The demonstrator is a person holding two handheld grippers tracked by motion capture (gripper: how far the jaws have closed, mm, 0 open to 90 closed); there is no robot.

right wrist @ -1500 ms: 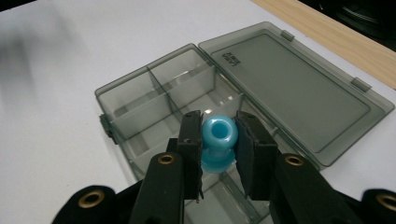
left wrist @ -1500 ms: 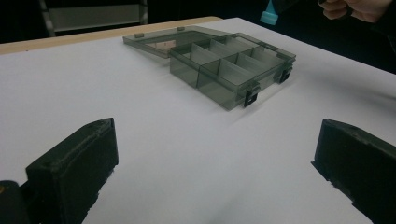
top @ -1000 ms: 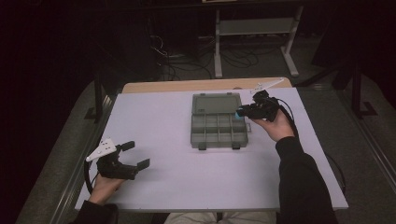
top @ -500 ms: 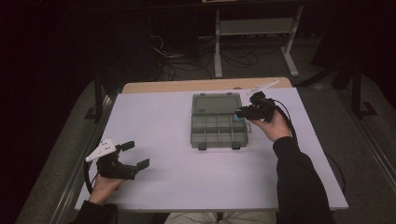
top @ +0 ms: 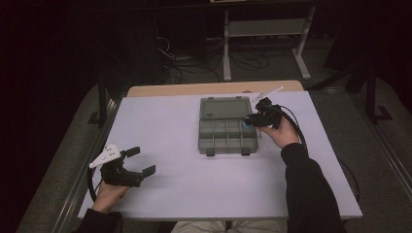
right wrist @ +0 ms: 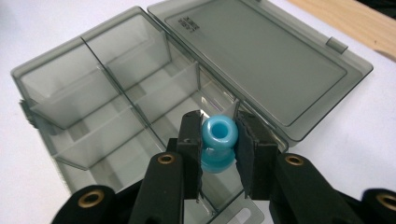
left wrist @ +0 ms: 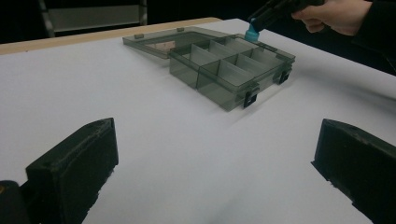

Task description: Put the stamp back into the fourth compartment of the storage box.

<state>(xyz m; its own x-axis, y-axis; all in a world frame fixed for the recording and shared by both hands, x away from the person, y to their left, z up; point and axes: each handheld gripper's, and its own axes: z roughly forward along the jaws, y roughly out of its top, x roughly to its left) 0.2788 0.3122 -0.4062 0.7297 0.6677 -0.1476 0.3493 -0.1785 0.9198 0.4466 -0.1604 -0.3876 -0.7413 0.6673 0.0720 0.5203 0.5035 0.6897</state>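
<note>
Lowered slightly toward the organizer box (top: pixel 227 132) since the earlier high view: right gripper (top: pixel 252 119), now at the box's 3 o'clock edge, near the hinge row. Left gripper (top: pixel 141 161) unmoved at the table's (top: pixel 184 194) 7 o'clock corner, jaws spread wide with nothing between. Right jaws clenched on a blue bead (right wrist: pixel 219 135), pinched across its 2 stacked bulges, hole facing up, hanging just above a compartment beside the open lid (right wrist: pixel 261 56). Looks light, hard and glossy, so probably slippery and prone to rolling or bouncing if dropped; best taken across the waist between the bulges.
</note>
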